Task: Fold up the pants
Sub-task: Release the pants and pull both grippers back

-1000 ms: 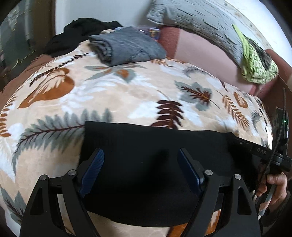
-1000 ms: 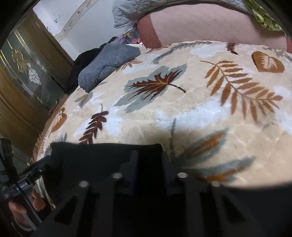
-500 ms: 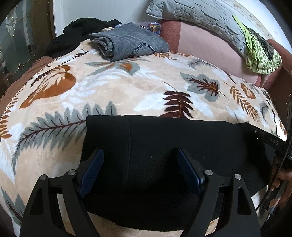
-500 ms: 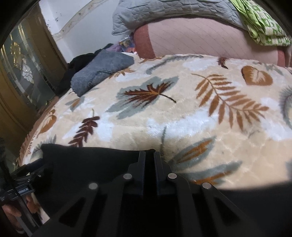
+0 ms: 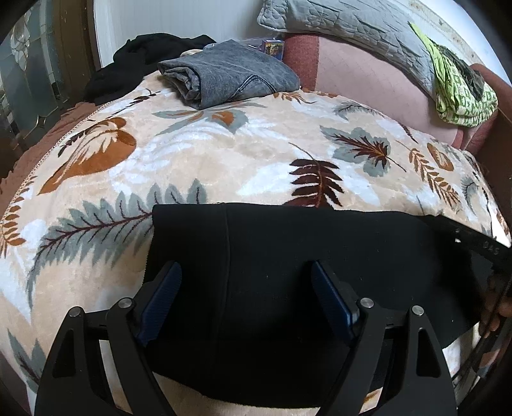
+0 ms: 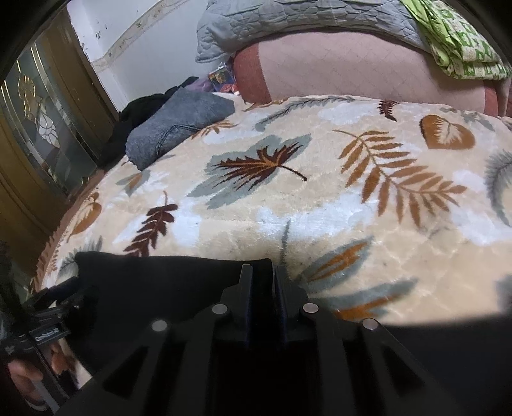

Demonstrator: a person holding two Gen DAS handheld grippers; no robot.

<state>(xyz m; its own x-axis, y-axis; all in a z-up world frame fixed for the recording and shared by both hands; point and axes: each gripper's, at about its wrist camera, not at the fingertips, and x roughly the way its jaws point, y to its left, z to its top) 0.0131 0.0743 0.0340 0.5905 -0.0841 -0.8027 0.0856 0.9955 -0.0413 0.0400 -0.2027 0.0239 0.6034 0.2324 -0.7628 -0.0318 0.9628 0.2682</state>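
Black pants point(image 5: 288, 256) lie folded in a wide band across the near edge of a leaf-patterned blanket point(image 5: 224, 153). My left gripper point(image 5: 246, 288) is open, its blue-padded fingers spread just above the pants' left half, holding nothing. My right gripper point(image 6: 263, 281) is shut on the right end of the pants point(image 6: 166, 275), with black cloth pinched between the fingers. In the left wrist view the right gripper point(image 5: 480, 246) shows at the far right edge of the pants.
Folded grey jeans point(image 5: 227, 73) lie at the blanket's far side, with a heap of black clothes point(image 5: 144, 60) behind them. A pink headboard cushion point(image 5: 368, 73), a grey quilt point(image 5: 352, 22) and a green cloth point(image 5: 460, 92) are at the back right. A glass-fronted cabinet point(image 6: 41, 128) stands on the left.
My right gripper has closed on the pants' right end, its fingers coming together. Both views have drawn slightly back and up; the pants lie a little flatter.
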